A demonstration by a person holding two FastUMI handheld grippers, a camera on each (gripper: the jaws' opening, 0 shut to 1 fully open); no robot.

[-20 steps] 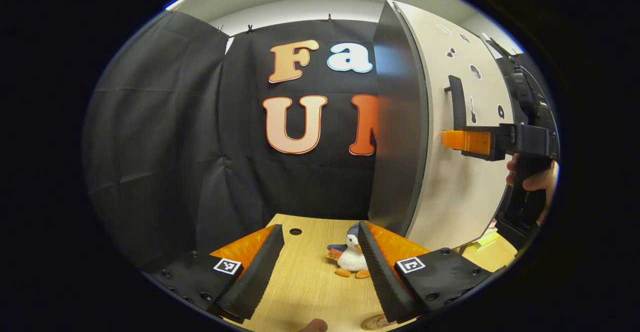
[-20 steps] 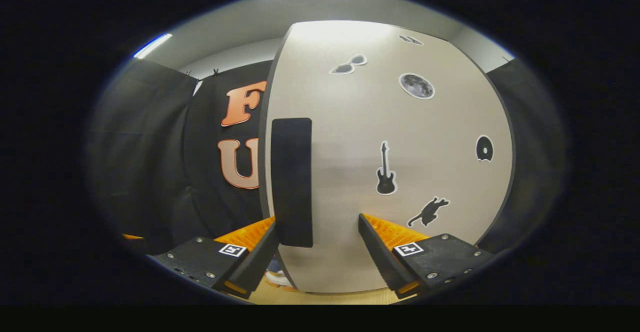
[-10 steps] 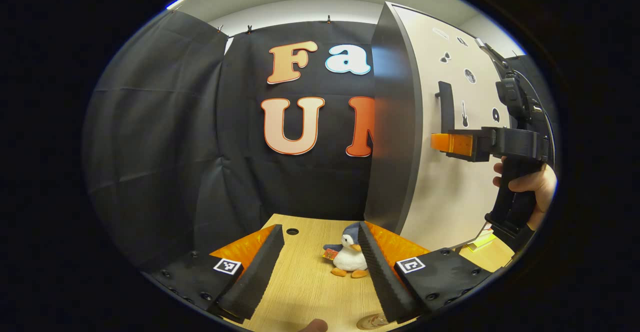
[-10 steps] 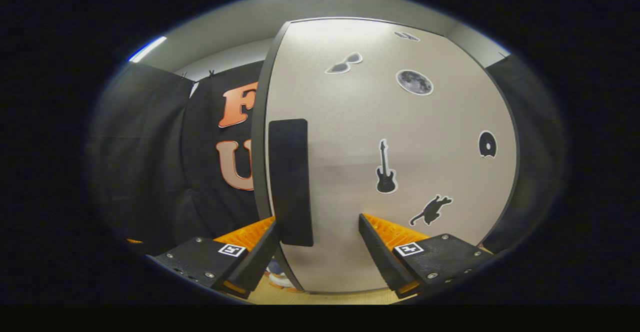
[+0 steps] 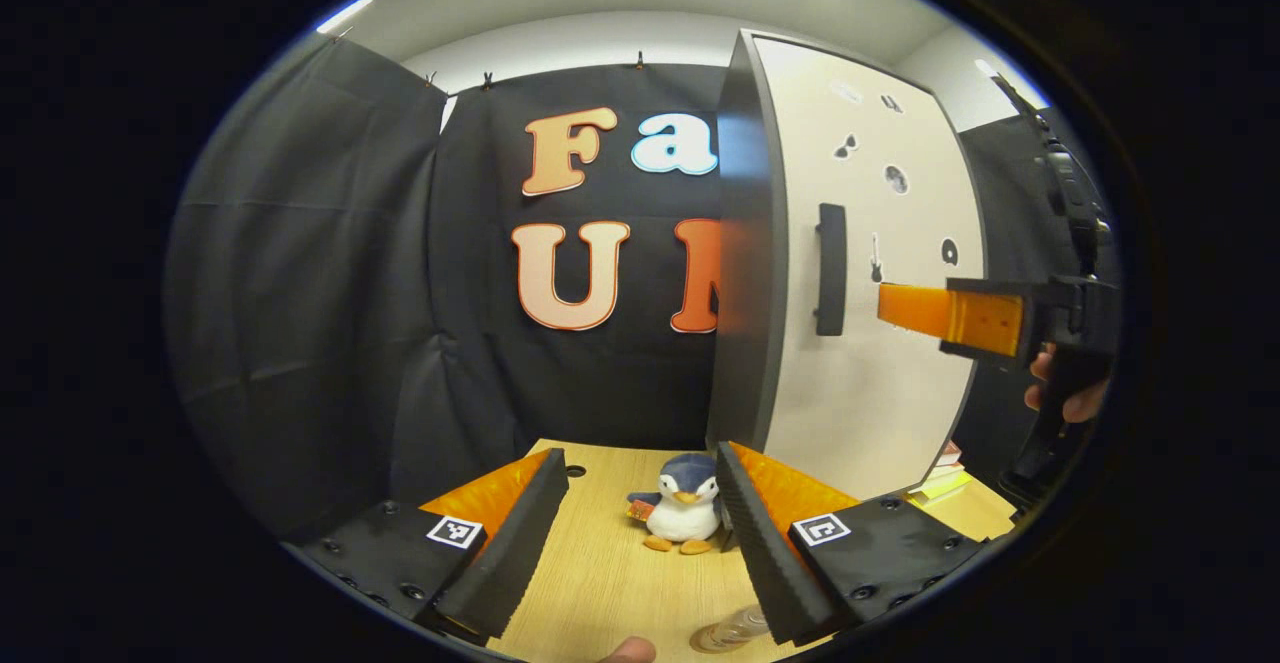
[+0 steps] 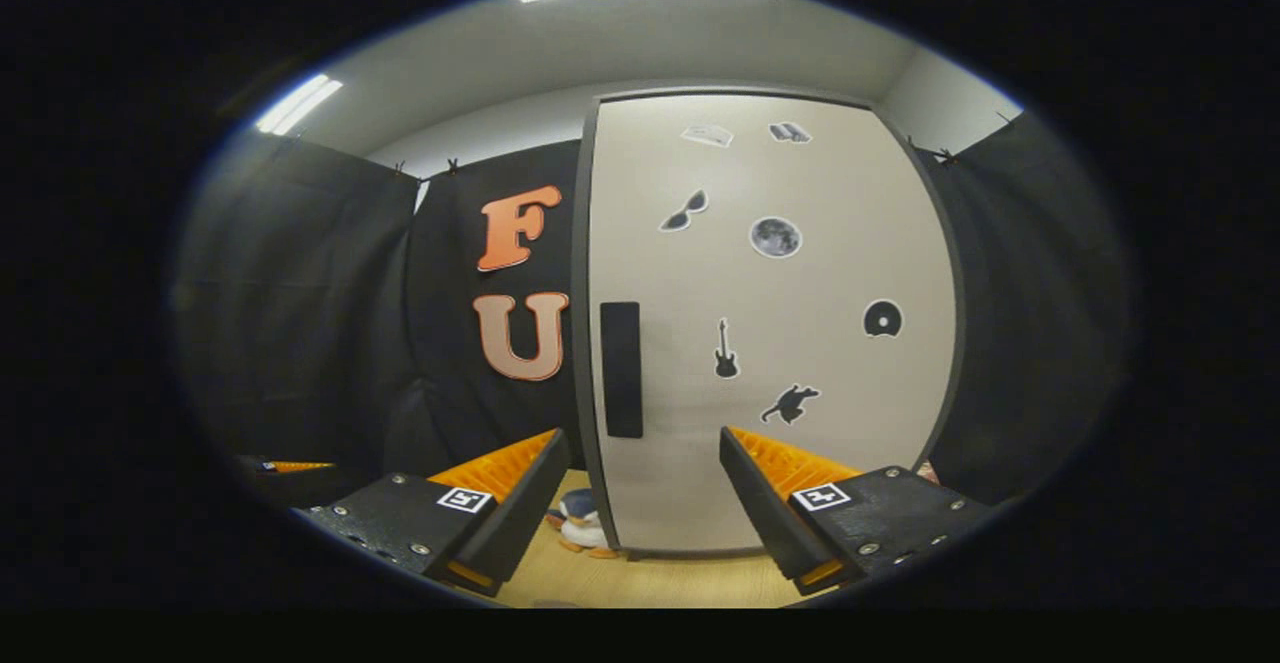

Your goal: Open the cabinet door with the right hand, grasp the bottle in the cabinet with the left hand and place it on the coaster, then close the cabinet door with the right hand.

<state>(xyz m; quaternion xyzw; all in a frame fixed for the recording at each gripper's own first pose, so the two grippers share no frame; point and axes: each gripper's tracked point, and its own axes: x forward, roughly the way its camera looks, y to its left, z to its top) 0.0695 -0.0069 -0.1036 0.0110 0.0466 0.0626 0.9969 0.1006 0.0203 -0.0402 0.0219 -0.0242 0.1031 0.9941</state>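
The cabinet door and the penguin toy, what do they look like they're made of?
Cabinet door: probably laminated board, matte beige face with dark edging and a soft sheen. Penguin toy: plush fabric, going by its fuzzy, rounded body.

The right gripper (image 6: 640,503) now sits back from the cabinet door (image 6: 770,343), its open fingers no longer straddling the handle (image 6: 622,370). The door looks smaller and closed. Near the tabletop's front edge, more of the bottle (image 5: 733,629) shows.
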